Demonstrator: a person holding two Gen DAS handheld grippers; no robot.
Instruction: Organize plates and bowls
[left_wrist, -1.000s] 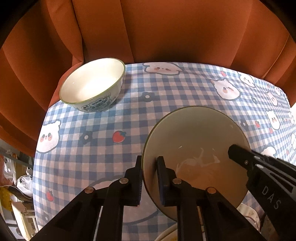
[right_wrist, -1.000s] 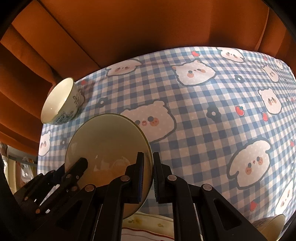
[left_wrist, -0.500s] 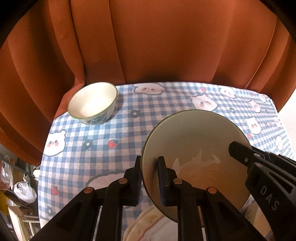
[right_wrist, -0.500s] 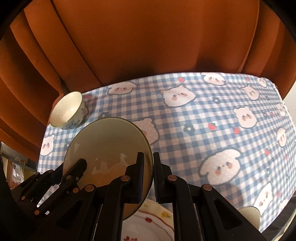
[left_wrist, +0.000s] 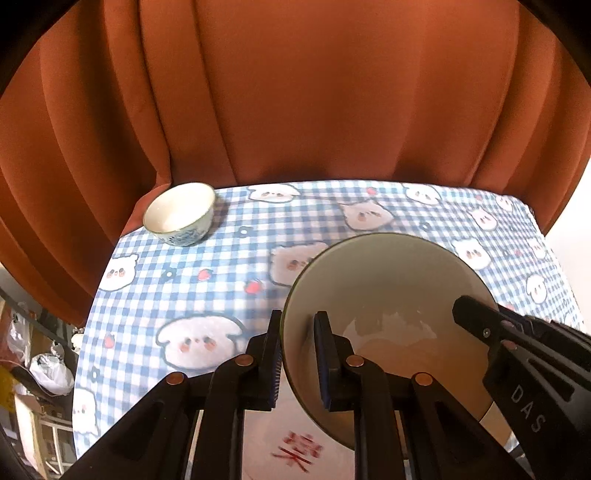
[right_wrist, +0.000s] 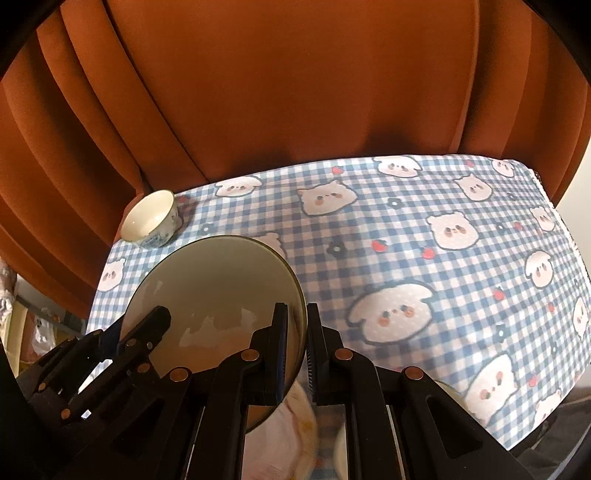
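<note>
Orange curtain (left_wrist: 295, 92) backs your checked tablecloth (left_wrist: 229, 266). Both grippers, left (left_wrist: 298, 354) and right (right_wrist: 296, 350), clamp opposite rims of the large bowl (left_wrist: 388, 295), carried above the cloth. Next, judge a landing spot: small bowl (left_wrist: 180, 214) sits far-left, well apart; a patterned plate (left_wrist: 295, 450) lies underneath.

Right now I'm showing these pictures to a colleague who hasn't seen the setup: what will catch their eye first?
Probably the big bowl in the foreground, pinched at opposite rims by the left gripper and right gripper, above the table. Behind it, a small bowl stands alone at the far left corner of the checked tablecloth, against an orange curtain.
</note>
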